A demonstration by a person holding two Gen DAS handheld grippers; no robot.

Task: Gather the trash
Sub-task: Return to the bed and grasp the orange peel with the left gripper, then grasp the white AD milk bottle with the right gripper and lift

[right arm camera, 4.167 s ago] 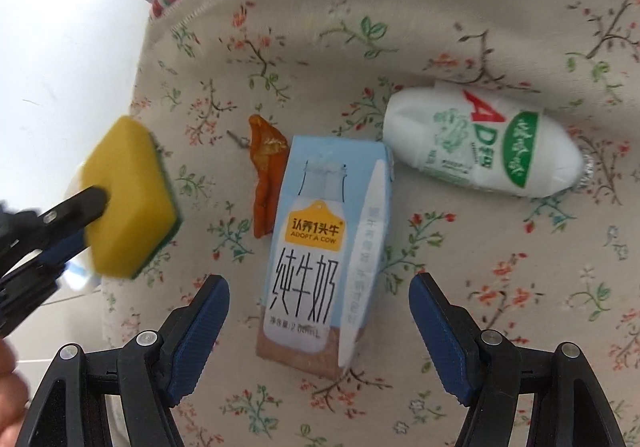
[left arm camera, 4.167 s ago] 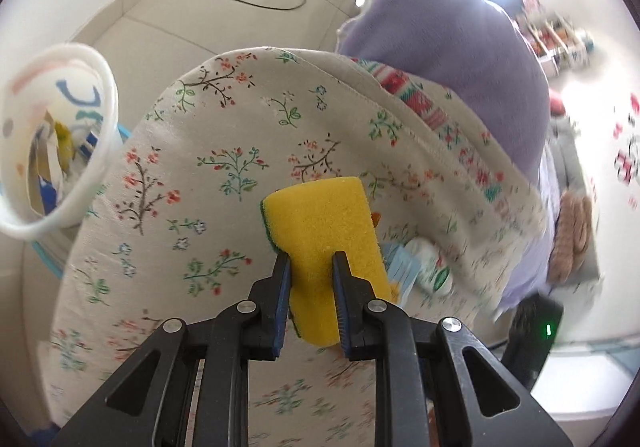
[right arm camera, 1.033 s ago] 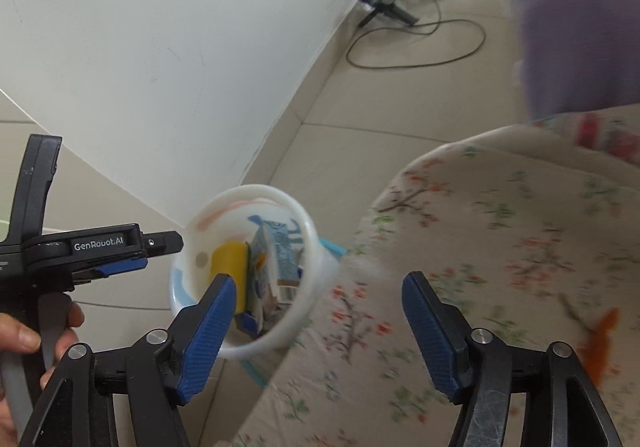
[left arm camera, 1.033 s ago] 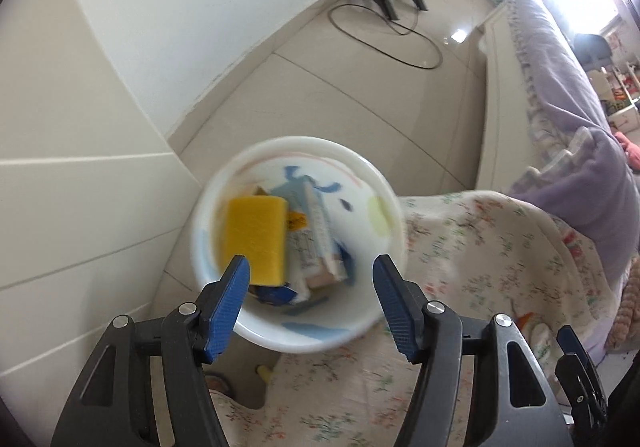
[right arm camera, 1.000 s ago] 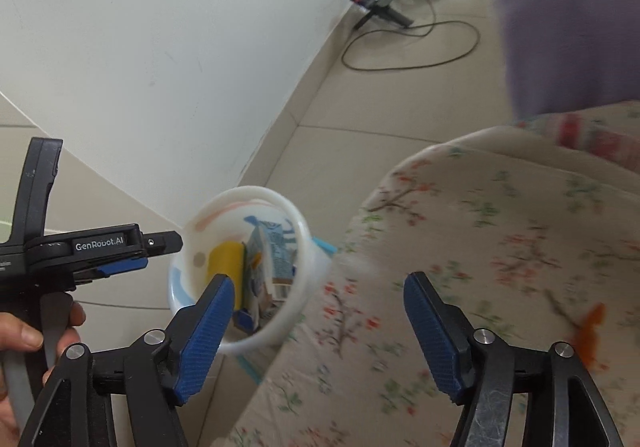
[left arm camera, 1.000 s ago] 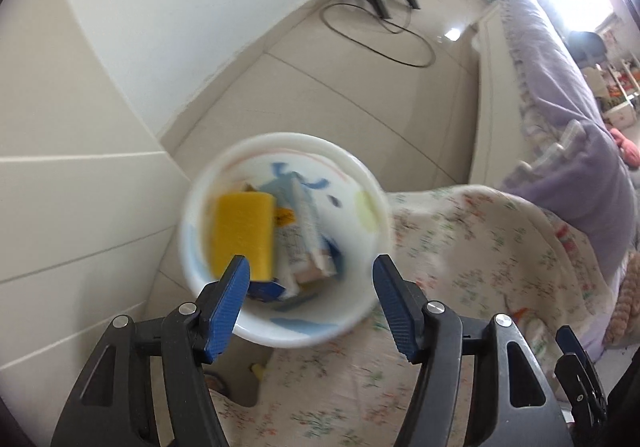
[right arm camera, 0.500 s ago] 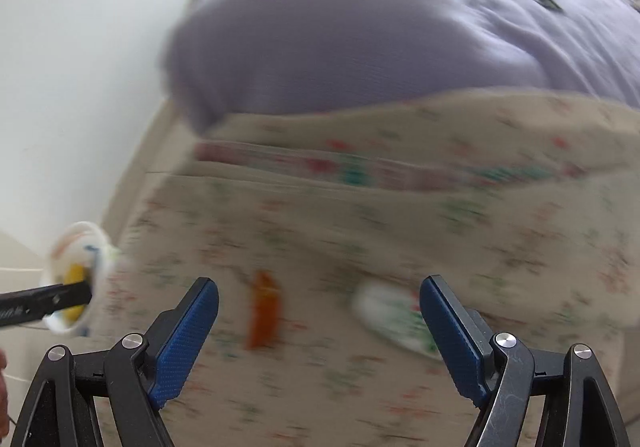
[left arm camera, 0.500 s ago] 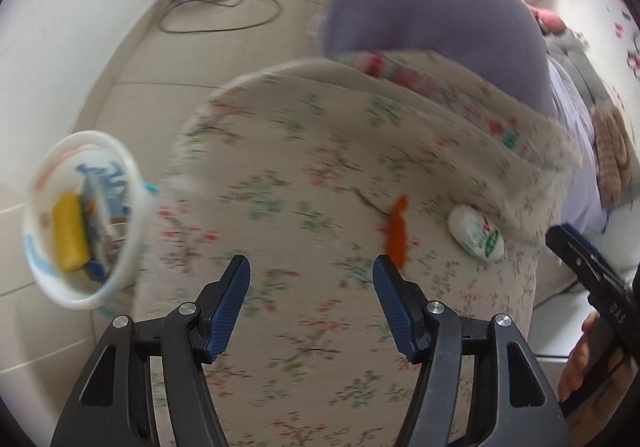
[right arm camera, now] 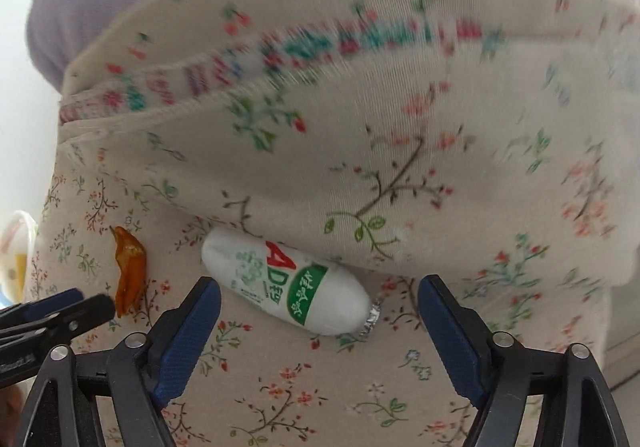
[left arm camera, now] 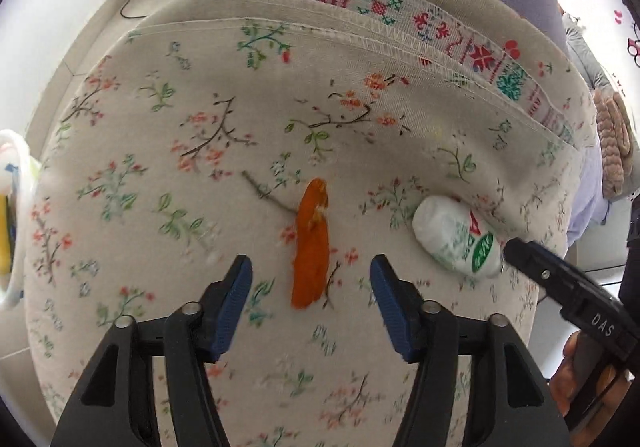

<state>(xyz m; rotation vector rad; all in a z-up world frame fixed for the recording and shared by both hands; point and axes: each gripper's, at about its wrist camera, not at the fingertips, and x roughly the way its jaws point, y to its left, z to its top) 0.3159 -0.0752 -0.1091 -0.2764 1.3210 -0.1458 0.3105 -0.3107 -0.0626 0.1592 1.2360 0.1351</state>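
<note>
As it lies, the orange peel point(left arm camera: 311, 247) runs toward the jaws.

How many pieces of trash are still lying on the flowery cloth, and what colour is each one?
Orange: 1, the orange peel
White with green: 1, the small bottle
Total: 2

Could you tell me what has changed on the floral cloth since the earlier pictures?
The yellow sponge and milk carton went into the white bin. Both grippers returned open: left gripper, just narrowing, over the orange peel; right gripper around the white bottle. Peel and bottle stayed.
</note>
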